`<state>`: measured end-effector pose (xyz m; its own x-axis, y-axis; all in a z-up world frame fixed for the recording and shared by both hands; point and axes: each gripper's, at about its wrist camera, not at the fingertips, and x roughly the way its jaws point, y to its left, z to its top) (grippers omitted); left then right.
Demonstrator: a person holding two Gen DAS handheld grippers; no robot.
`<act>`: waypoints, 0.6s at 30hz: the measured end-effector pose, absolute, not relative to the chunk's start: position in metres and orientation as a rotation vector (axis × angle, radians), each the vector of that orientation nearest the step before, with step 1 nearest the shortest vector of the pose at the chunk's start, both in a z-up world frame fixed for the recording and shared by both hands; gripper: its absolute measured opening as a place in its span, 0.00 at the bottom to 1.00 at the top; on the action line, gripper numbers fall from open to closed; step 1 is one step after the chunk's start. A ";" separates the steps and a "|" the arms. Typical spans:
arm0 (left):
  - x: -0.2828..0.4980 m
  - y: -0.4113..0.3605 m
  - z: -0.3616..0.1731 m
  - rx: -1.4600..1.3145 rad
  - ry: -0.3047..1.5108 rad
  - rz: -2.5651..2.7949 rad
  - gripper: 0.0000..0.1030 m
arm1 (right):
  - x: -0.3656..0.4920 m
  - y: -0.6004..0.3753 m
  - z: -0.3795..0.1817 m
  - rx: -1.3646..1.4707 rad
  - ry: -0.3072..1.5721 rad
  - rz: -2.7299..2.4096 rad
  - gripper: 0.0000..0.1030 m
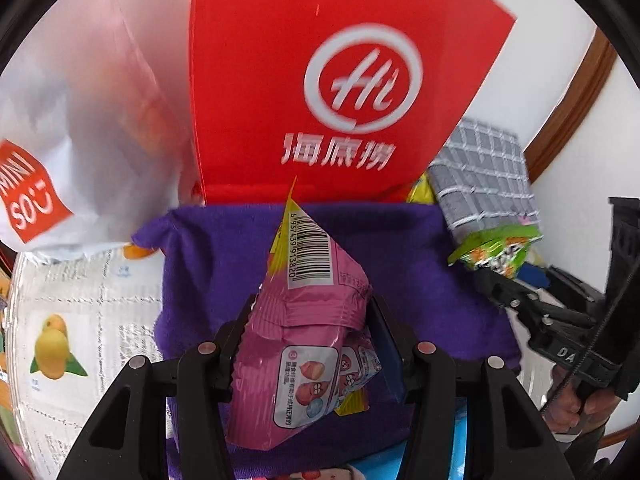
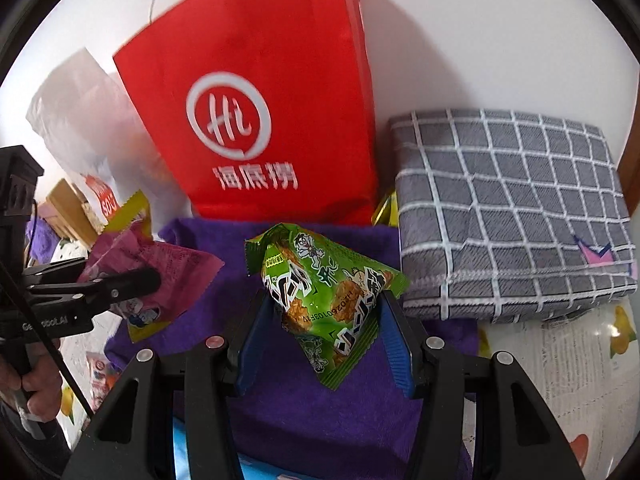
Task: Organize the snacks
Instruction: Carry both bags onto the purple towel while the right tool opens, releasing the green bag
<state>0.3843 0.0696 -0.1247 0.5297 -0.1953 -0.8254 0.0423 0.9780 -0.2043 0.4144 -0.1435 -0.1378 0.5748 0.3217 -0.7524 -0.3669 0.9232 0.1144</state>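
While both packets hang over the purple cloth (image 2: 320, 420) by the red bag (image 2: 260, 100), each gripper pinches one. The left gripper (image 1: 308, 344) squeezes the pink snack packet (image 1: 308, 320); the right gripper (image 2: 324, 320) squeezes the green snack packet (image 2: 324, 292). They look light, puffy and crinkly, maybe slippery, so hold the middle gently.

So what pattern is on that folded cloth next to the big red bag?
The folded cloth is grey with white grid lines, clearest in the right wrist view.
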 end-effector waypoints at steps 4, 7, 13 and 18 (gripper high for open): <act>0.390 0.068 -0.132 -0.167 1.015 -0.140 0.49 | 0.423 -0.151 -0.145 -0.056 0.895 0.388 0.51; 0.391 0.066 -0.138 -0.161 1.031 -0.132 0.49 | 0.429 -0.156 -0.150 -0.041 0.929 0.386 0.51; 0.398 0.059 -0.147 -0.154 1.048 -0.126 0.49 | 0.430 -0.152 -0.156 -0.054 0.962 0.417 0.51; 0.401 0.056 -0.155 -0.146 1.073 -0.118 0.49 | 0.428 -0.145 -0.160 -0.082 0.974 0.417 0.51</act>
<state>0.4011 0.0561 -0.1550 0.4726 -0.1668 -0.8653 0.0253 0.9841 -0.1759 0.4280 -0.1448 -0.1598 0.4898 0.3062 -0.8163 -0.3791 0.9180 0.1169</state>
